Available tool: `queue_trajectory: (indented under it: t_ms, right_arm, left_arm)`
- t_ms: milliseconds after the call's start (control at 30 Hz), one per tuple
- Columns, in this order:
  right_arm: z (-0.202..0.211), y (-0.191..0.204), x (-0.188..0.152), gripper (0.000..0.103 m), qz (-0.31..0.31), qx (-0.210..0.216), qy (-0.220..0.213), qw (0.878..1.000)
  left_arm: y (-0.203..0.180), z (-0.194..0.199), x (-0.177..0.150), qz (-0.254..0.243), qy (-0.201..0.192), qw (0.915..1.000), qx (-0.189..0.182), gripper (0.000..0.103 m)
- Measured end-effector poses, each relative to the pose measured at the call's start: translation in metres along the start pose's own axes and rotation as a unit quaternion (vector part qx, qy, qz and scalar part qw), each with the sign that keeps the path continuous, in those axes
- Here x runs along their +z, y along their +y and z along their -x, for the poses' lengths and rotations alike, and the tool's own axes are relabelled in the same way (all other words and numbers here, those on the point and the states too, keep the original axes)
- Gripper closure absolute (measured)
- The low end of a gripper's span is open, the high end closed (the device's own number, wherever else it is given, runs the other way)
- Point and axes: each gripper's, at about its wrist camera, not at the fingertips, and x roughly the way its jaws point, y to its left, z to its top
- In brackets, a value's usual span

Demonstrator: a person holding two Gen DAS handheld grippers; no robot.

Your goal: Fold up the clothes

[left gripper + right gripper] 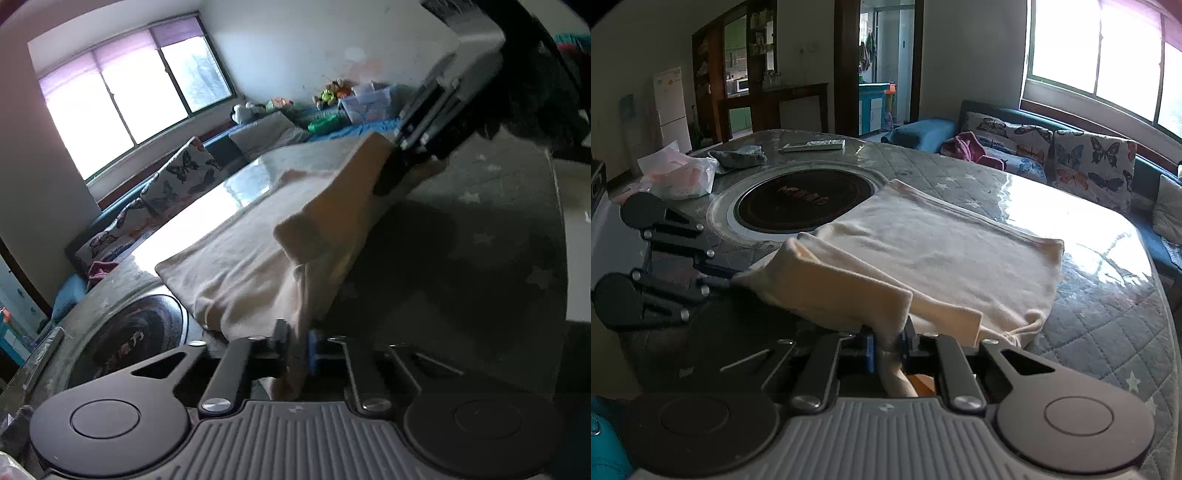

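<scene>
Left wrist view rides low behind its own fingers, tilted down across the table (498, 221), facing the window (122, 96) wall. Right wrist view sits just as close, angled down over the table (1108, 314) toward the far doorway (886, 62) (window at right). Both share the cream garment (258, 251) (942, 251) and inset cooktop (133, 339) (805, 203).

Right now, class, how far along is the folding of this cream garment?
Done: the garment lies spread on the table. In hand: the left hand-held gripper and right hand-held gripper each pinch its lifted near edge. Left: carrying that edge over and finishing the folds.
</scene>
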Motion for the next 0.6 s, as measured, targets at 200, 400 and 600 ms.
queue_trajectory:
  t_ms: [200, 400, 600]
  right_arm:
    - [0.022, 0.010, -0.010, 0.093, 0.000, 0.010, -0.010, 1.000]
    - [0.073, 0.035, -0.028, 0.093, 0.022, 0.044, -0.003, 0.999]
    - [0.117, 0.062, -0.022, 0.093, 0.042, 0.052, 0.008, 0.998]
  left_arm:
    - [0.004, 0.027, 0.005, 0.013, -0.020, 0.9994, -0.024, 0.097]
    - [0.001, 0.080, 0.004, 0.042, -0.025, 0.9964, -0.070, 0.097]
    - [0.001, 0.120, 0.009, 0.066, -0.042, 0.9925, -0.094, 0.097]
